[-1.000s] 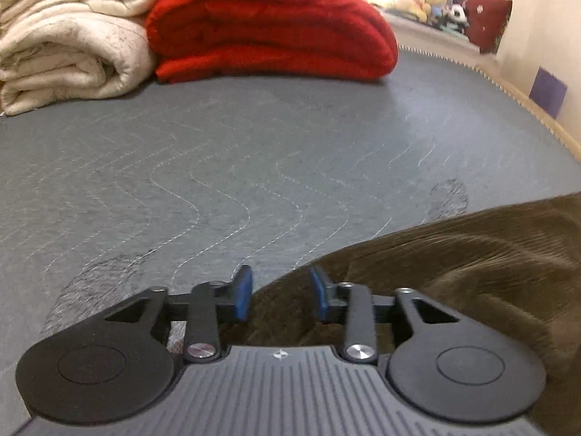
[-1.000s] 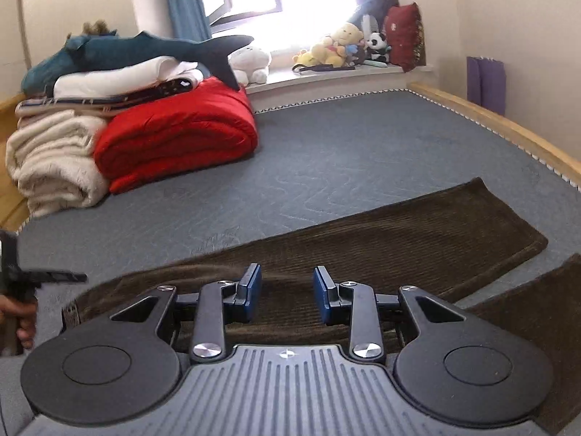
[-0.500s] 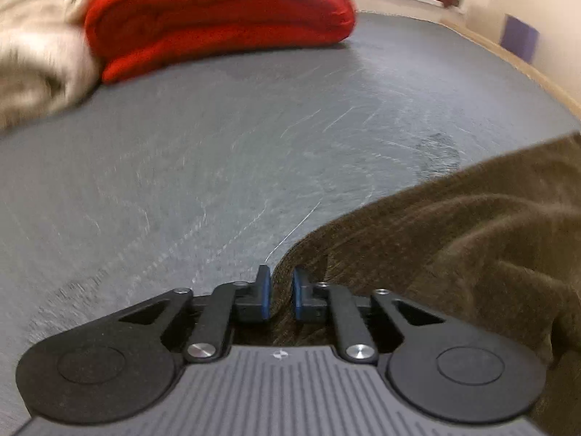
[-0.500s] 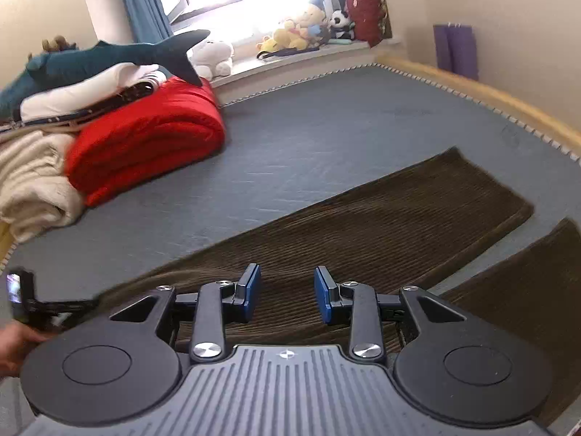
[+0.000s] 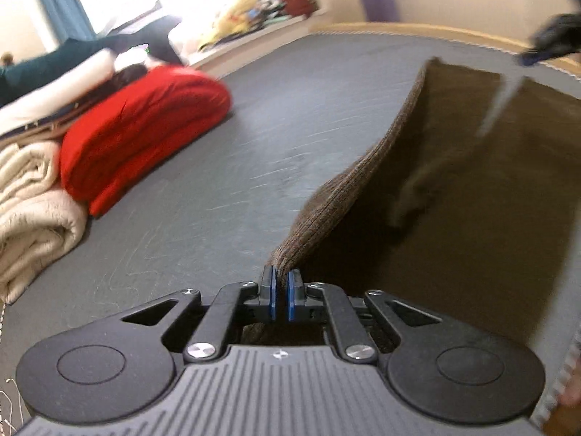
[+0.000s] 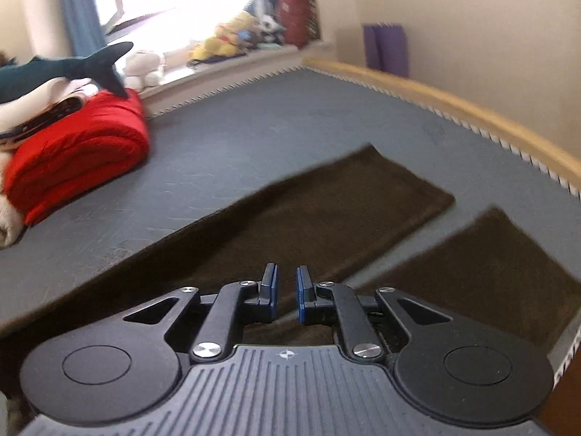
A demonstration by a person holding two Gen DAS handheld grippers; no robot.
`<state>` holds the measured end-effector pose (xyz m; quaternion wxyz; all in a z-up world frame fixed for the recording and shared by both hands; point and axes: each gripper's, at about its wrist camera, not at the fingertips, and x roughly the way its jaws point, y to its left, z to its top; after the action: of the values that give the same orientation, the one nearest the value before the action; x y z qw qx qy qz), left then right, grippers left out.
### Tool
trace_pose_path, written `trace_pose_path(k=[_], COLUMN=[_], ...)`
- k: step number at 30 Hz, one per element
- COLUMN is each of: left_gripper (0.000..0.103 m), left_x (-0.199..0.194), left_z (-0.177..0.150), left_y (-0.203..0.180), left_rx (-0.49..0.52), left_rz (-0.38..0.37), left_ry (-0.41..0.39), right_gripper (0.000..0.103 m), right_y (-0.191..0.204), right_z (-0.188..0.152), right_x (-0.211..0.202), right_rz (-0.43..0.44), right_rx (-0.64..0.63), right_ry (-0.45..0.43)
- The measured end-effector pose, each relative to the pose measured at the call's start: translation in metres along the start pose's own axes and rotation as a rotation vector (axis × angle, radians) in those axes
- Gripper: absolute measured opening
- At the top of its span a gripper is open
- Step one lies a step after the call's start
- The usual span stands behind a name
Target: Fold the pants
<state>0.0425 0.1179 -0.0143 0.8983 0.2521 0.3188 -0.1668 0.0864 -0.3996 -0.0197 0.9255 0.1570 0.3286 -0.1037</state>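
Note:
The brown corduroy pants (image 6: 326,218) lie flat on the grey bed (image 6: 254,138), their two legs stretching toward the right with a strip of bed between them. My left gripper (image 5: 281,285) is shut on an edge of the pants (image 5: 454,189), and the cloth hangs lifted from its pads in a sagging fold. My right gripper (image 6: 287,290) hovers low over the spot where the legs split. Its jaws are closing to a narrow gap, and I see no cloth pinched between the pads. A dark blur at the top right of the left wrist view is the right gripper (image 5: 555,40).
A folded red blanket (image 6: 80,160) and cream blankets (image 5: 32,218) are stacked at the bed's far left, with a shark plush (image 6: 65,69) on top. A wooden bed rail (image 6: 472,112) runs along the right. Plush toys (image 6: 225,40) line the windowsill.
My left gripper closed on the pants edge, then rose and swung, lifting the cloth off the bed. My right gripper's jaws narrowed while it moved along the pants toward the leg split.

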Motion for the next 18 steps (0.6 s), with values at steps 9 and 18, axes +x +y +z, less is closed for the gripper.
trace_pose_path(k=[9, 18], left_gripper=[0.007, 0.014], left_x=[-0.029, -0.025], left_z=[-0.062, -0.052], left_y=[-0.05, -0.039], left_rx=[0.092, 0.094], left_rz=[-0.124, -0.154], left_ry=[0.177, 0.091], right_gripper=[0.012, 0.019], right_y=[-0.042, -0.13], right_z=[0.001, 0.011], right_x=[0.007, 0.035], right_rz=[-0.016, -0.087], right_rx=[0.019, 0.323], right_ry=[0.003, -0.016])
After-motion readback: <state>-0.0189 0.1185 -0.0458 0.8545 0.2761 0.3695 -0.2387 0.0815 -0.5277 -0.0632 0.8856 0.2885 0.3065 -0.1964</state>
